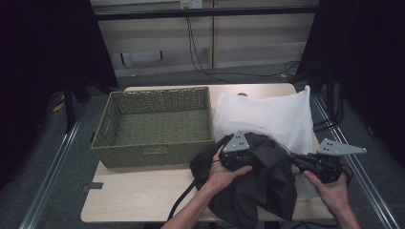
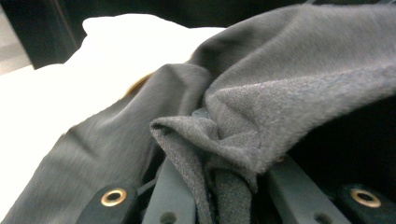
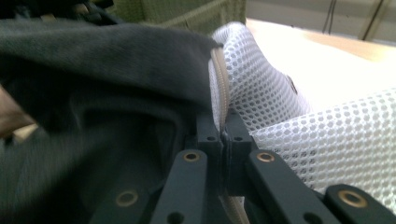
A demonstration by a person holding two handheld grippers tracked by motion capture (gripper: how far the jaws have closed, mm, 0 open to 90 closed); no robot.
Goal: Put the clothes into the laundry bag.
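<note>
From the high view, the dark grey garment (image 1: pixel 267 181) lies bunched at the table's (image 1: pixel 138 191) near edge, overlapping the white mesh bag (image 1: pixel 267 117), with the green woven basket (image 1: pixel 153 126) just to its left. The left gripper (image 1: pixel 248 155) sits on the garment; the right gripper (image 1: pixel 298 160) reaches in at the bag's edge.

Over to the left gripper view: the jaws are pinching a gathered fold of the garment (image 2: pixel 243 121), with the white bag (image 2: pixel 56 88) behind.

Right gripper view now: the jaws are pressed together on the mesh bag's (image 3: pixel 327 126) tan zipper edge (image 3: pixel 219 88), and the garment (image 3: pixel 102 84) is pressed right against it.
</note>
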